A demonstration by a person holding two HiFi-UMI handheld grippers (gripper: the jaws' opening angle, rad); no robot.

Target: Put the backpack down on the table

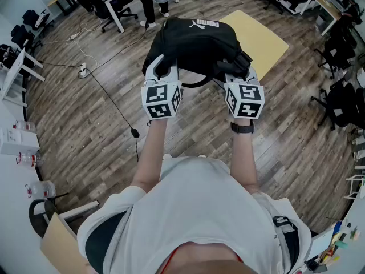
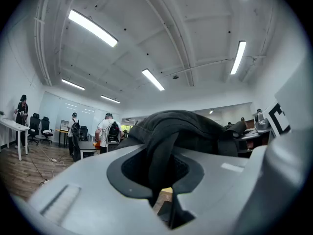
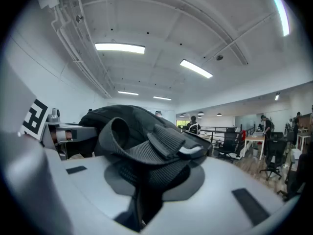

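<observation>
A black backpack hangs in the air in front of me, over the wooden floor and the near edge of a yellow table. My left gripper is shut on a black strap of the backpack. My right gripper is shut on a padded ribbed shoulder strap of the backpack. Both grippers point level, side by side, with the bag's body just beyond their jaws.
The yellow table stands beyond the bag at the upper right. Office chairs and desks ring the room. A cable with a power strip lies on the floor at left. People stand in the background.
</observation>
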